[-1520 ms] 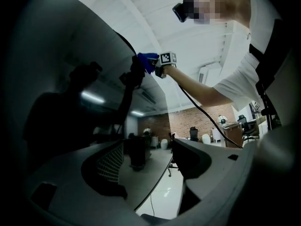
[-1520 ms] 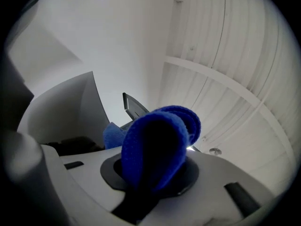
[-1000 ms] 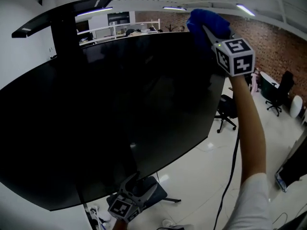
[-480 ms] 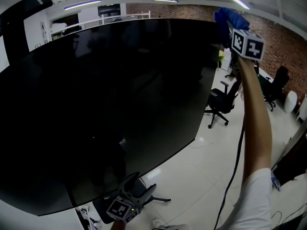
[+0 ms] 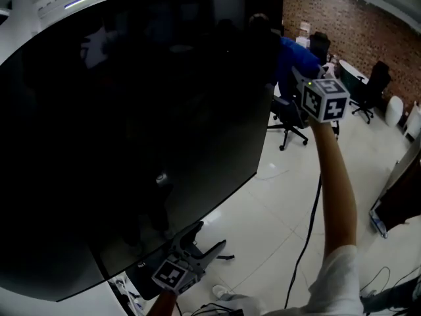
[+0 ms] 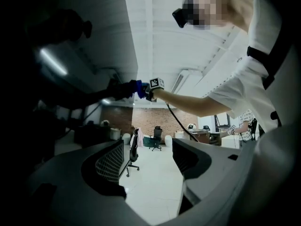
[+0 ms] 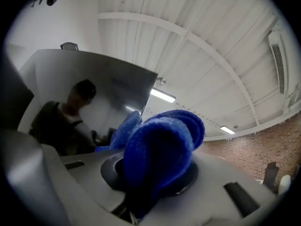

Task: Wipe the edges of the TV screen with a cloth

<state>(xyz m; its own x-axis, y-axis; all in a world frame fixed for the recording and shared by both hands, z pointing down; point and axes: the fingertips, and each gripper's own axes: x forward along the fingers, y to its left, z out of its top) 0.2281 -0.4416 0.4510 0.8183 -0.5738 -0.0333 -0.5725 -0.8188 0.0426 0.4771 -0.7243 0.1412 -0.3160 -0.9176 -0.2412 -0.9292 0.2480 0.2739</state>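
The big black TV screen (image 5: 131, 124) fills the left of the head view; its right edge runs down from the top. My right gripper (image 5: 299, 78) is raised at arm's length and shut on a blue cloth (image 5: 294, 56), which lies against that right edge a little below the top corner. In the right gripper view the cloth (image 7: 162, 145) bulges out of the jaws in front of the reflecting screen (image 7: 94, 93). My left gripper (image 5: 207, 239) hangs low beneath the screen's bottom edge, open and holding nothing. The left gripper view shows the far-off cloth (image 6: 139, 88).
Black office chairs (image 5: 289, 114) stand on the white tiled floor (image 5: 276, 203) behind the TV's right edge, with more chairs (image 5: 368, 87) by the brick wall. A black cable (image 5: 309, 236) hangs under my right arm. A dark object (image 5: 395, 209) stands at the far right.
My right gripper with the blue cloth has come from the TV's top edge round the top right corner and down the right edge. The left gripper has stayed low and open.
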